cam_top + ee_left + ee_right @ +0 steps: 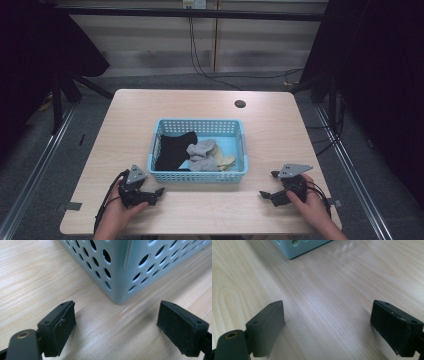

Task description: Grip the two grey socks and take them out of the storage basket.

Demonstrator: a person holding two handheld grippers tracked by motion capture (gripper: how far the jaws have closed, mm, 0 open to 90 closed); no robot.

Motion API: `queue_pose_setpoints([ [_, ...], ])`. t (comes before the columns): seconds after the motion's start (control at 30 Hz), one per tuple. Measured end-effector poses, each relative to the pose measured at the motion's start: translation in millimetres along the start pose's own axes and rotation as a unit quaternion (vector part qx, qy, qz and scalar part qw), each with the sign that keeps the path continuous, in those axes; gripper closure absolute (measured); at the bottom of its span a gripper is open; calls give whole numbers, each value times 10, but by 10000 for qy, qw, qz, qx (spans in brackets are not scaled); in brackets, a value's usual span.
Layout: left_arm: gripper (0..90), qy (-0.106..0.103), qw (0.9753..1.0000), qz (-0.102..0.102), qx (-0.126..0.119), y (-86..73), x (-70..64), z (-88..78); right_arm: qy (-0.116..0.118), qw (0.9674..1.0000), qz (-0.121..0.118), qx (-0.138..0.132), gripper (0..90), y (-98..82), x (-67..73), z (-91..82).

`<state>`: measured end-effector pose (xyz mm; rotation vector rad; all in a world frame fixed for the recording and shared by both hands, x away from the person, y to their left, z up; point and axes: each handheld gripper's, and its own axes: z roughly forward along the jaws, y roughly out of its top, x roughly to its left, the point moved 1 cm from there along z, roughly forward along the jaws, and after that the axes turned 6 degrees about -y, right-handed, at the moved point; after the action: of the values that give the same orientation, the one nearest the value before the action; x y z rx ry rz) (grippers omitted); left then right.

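2 grippers: both hand-held, both resting low over the near edge of the table [270, 125], at about 7 and 5 o'clock from the basket.
Left gripper [159, 192]: held in the person's left hand [117, 212]; jaws spread wide apart with nothing between them; in the left gripper view [116, 322] bare wood fills the gap.
Left gripper position: just beside the basket's near left corner, apart from it; that corner stands at 12 o'clock between the jaws in the left gripper view.
Right gripper [267, 188]: held in the person's right hand [312, 202]; jaws spread wide, empty; the right gripper view [327, 322] shows bare table between them.
Right gripper position: near the basket's near right corner, farther off than the left one; a corner of the basket sits at 11 o'clock in the right gripper view.
Basket [197, 176]: light blue plastic, perforated walls, rectangular, upright at the table's centre; also seen at [120, 267] and [297, 247].
Basket contents: 1 black garment [172, 150] on the left side; 1 grey garment [201, 152] bunched in the middle; 1 pale yellow garment [225, 160] toward 3 o'clock, touching the grey one.
Table: light wood grain; 1 dark round hole [240, 104] at 1 o'clock beyond the basket.
Cables: black leads [197, 55] hang down the far wall at 12 o'clock.
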<state>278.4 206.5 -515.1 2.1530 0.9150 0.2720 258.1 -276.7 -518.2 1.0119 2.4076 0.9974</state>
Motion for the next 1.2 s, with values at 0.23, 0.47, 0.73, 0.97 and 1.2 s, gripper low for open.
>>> queue_pose_setpoints([
  [0.23,144,-2,10000,-1,0,0,1,0,0,10000,3,2,118,0,0,0],
  [0.47,194,66,9986,-455,264,21,47,-110,0,10000,2,1,118,0,0,0],
  [0.73,217,64,9918,-831,964,134,79,-260,0,10000,3,-1,118,0,0,0],
  [0.97,217,-76,9865,-856,1392,374,91,-376,-1,10000,2,-1,117,0,0,0],
  [1.2,217,-110,9877,-781,1347,722,103,-531,0,10000,12,3,117,0,1,0],
])
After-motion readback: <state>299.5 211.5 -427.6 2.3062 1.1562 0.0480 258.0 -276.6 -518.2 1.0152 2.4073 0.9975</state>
